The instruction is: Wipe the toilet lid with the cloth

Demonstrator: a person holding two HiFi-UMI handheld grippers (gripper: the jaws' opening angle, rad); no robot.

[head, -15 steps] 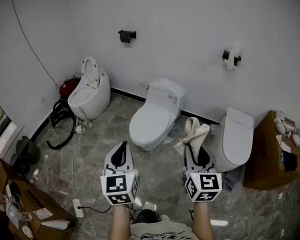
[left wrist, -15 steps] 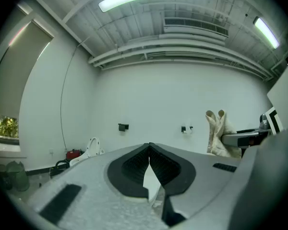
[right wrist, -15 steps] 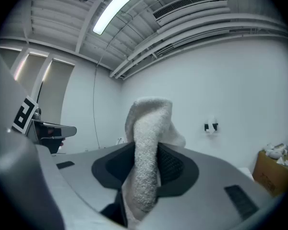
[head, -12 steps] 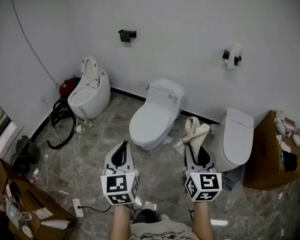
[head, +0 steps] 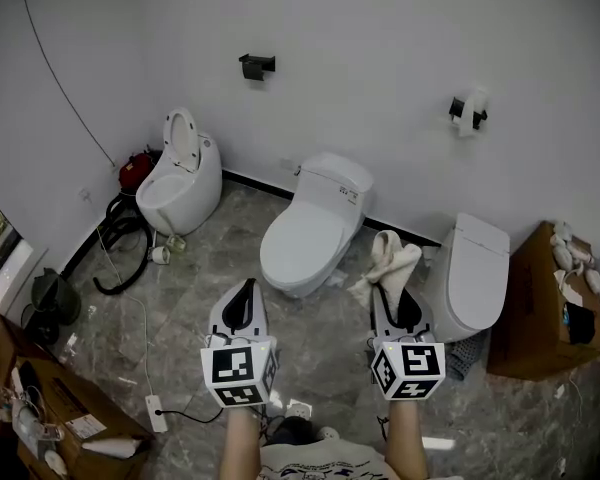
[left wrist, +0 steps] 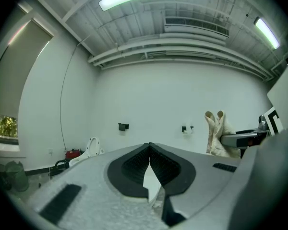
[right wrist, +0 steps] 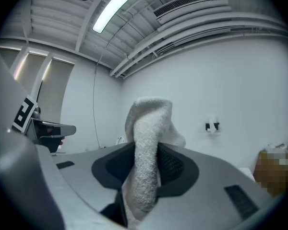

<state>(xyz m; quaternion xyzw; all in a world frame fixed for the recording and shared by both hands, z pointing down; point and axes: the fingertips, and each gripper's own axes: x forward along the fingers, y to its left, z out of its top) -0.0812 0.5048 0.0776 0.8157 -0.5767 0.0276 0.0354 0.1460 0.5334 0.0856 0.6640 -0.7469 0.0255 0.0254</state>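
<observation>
Head view — cloth (head: 393, 255) in right tool (head: 389, 290)

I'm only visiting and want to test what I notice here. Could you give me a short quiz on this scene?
1. True or false: the left gripper holds the cloth.
2. How many toilets stand along the wall?
3. Which toilet has its lid raised? A. left toilet B. middle toilet C. right toilet
Key: 1 false, the right gripper holds it; 2 three; 3 A.
</observation>
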